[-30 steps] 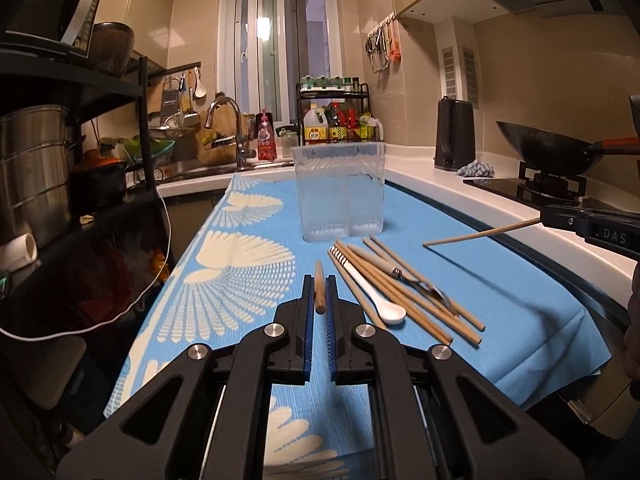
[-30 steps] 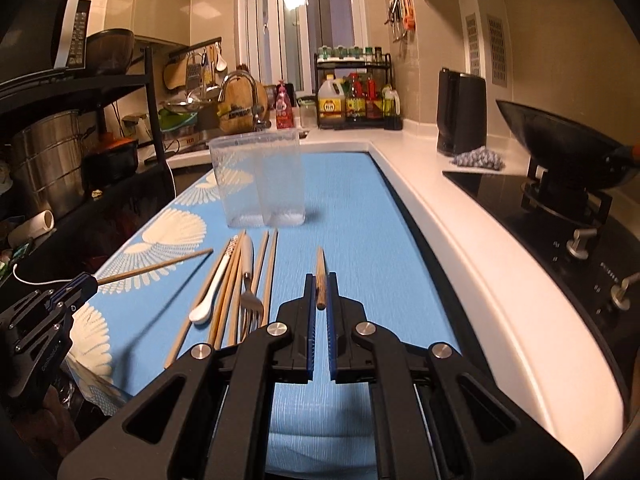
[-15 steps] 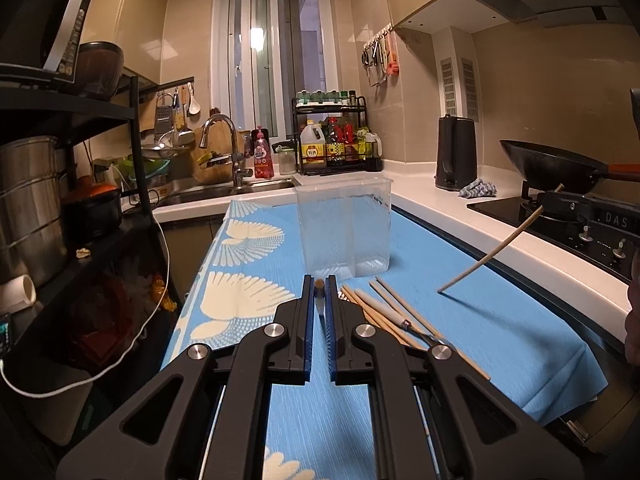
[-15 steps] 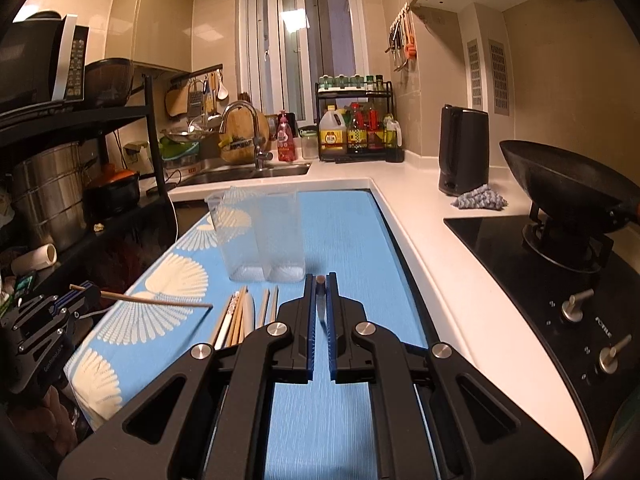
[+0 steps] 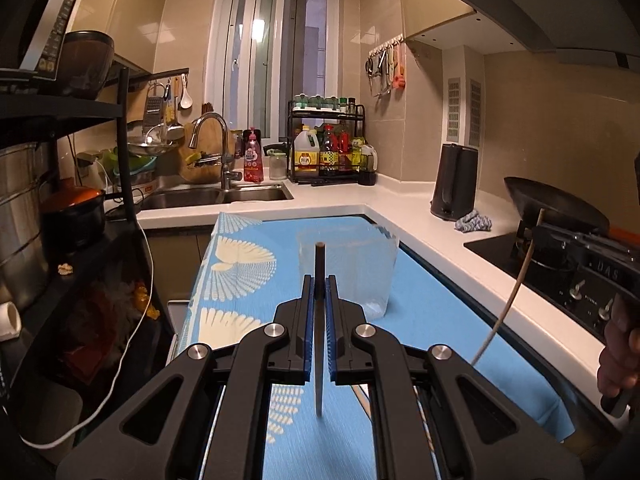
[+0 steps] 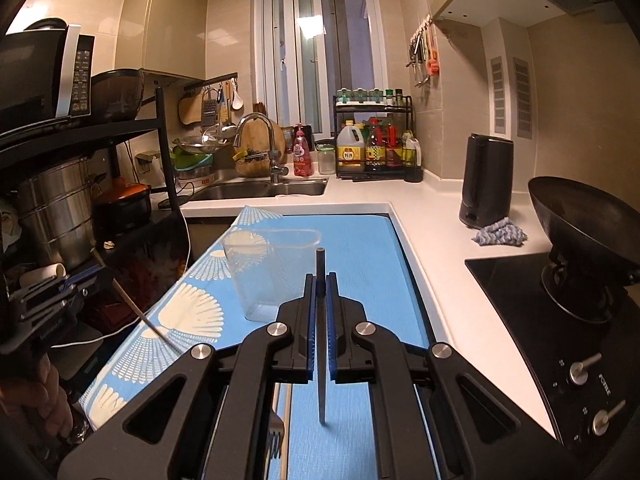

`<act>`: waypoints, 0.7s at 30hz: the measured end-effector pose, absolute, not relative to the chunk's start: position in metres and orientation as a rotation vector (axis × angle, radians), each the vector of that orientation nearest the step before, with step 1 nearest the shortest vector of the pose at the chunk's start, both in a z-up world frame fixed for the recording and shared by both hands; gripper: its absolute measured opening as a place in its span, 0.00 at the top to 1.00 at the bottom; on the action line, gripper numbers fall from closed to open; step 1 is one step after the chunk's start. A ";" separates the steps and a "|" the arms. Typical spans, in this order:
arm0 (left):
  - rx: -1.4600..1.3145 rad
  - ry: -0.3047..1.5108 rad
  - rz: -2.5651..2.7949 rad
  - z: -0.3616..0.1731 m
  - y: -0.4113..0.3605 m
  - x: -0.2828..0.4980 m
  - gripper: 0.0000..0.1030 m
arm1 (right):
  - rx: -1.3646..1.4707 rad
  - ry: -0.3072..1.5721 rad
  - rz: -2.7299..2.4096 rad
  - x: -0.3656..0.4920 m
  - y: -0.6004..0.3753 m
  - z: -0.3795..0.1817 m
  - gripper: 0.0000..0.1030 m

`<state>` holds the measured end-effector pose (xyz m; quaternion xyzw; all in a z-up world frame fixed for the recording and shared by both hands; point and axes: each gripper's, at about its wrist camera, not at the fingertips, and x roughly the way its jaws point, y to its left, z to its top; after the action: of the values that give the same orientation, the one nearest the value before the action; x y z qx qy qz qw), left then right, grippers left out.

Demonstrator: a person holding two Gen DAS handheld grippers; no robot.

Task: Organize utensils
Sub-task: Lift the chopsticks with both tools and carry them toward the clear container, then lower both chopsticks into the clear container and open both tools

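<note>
My left gripper (image 5: pixel 319 280) is shut on a wooden chopstick (image 5: pixel 319 380) that hangs almost straight down over the blue cloth (image 5: pixel 432 312). Just beyond it stands a clear plastic container (image 5: pixel 360 276), upright and empty. My right gripper (image 6: pixel 320 278) is likewise shut on a second chopstick (image 6: pixel 321 384), tip down above the cloth, with the container (image 6: pixel 264 276) ahead to its left. Each view catches the other gripper from the side: the right gripper (image 5: pixel 540 236) with its slanted chopstick (image 5: pixel 505 312), and the left gripper (image 6: pixel 96 276). A fork (image 6: pixel 276 436) lies on the cloth below my right gripper.
A hob with a black wok (image 6: pixel 580 216) lies to the right, with a dark kettle (image 6: pixel 486 182) and a rag (image 6: pixel 500 236) behind it. A sink (image 5: pixel 224 196) and bottle rack (image 5: pixel 328 152) stand at the back. A black shelf with pots (image 6: pixel 56 208) lines the left.
Both grippers have risen with their chopsticks, which swung from lying nearly level to hanging tip down. The pile of utensils on the cloth has slipped below and mostly out of view.
</note>
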<state>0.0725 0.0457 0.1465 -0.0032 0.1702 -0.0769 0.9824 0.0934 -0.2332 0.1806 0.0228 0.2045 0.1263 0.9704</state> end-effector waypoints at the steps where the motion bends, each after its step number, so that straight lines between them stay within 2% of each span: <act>1: -0.008 0.349 -0.160 0.151 0.046 0.077 0.95 | 0.051 0.412 0.261 0.097 -0.233 0.184 0.95; 9: -0.068 0.389 -0.212 0.188 0.057 0.121 0.95 | 0.056 0.371 0.294 0.126 -0.224 0.224 0.95; 21: -0.118 0.245 -0.235 0.274 0.049 0.194 0.95 | 0.084 0.228 0.343 0.195 -0.204 0.311 0.95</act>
<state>0.1941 0.0488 0.2738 -0.0586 0.1218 -0.1167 0.9839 0.1947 -0.2035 0.3105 0.0414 0.1130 0.1703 0.9780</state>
